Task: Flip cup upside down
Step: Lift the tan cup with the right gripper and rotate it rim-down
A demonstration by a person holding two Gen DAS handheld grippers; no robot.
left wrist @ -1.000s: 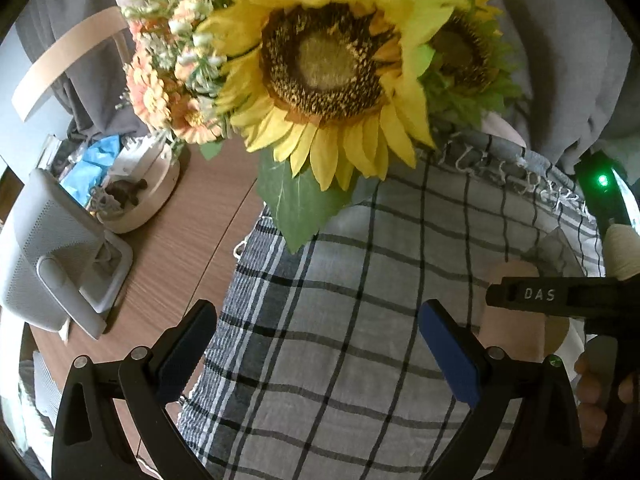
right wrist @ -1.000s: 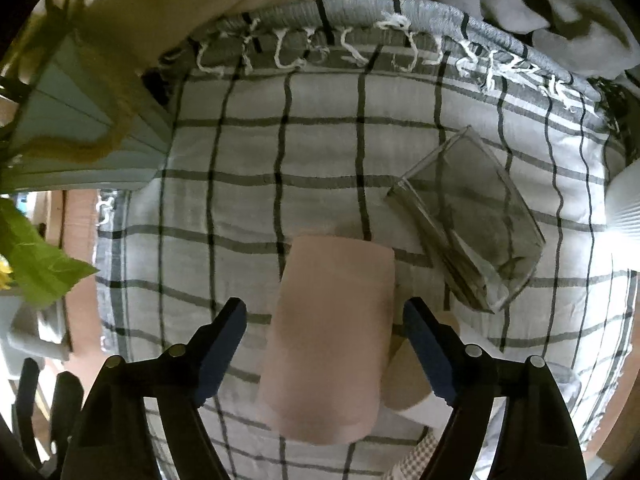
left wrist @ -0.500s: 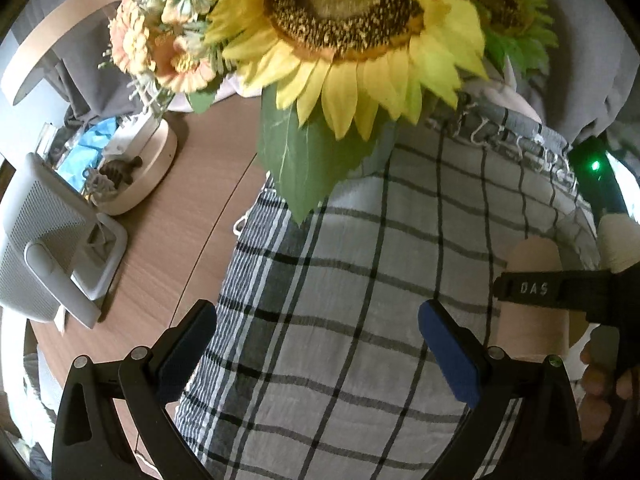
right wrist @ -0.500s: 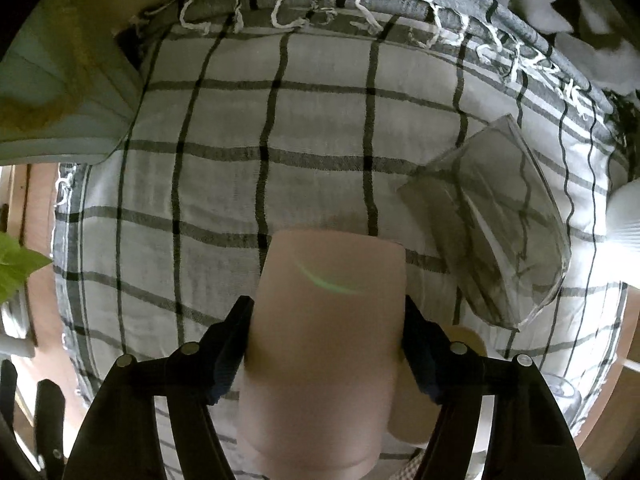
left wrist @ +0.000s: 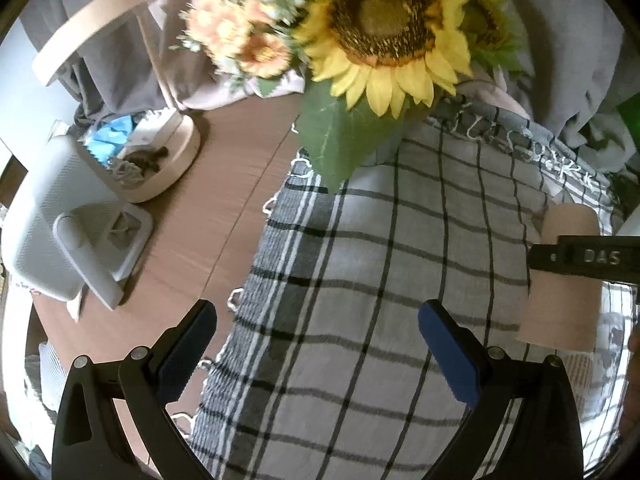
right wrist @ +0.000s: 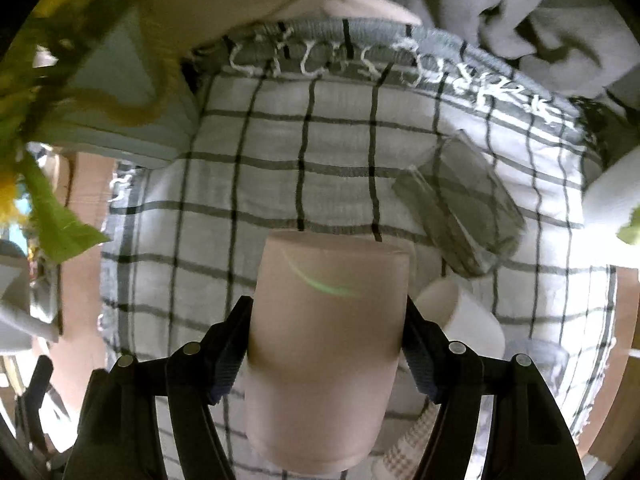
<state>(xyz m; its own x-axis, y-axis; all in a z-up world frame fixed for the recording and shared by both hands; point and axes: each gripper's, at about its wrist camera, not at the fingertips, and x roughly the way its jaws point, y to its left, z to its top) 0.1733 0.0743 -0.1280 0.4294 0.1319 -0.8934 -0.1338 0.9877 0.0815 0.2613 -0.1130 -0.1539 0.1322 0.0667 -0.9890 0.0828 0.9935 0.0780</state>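
Right tool (right wrist: 326, 344) is clamped on the pink cup (right wrist: 324, 344), pads squeezing both sides, holding it over the checked cloth (right wrist: 340, 152). A clear glass (right wrist: 460, 204) lies on its side just past it. Left tool (left wrist: 318, 344) is wide open with nothing in it, hanging over the cloth near the sunflower (left wrist: 384, 20) on the desk (left wrist: 224, 200).
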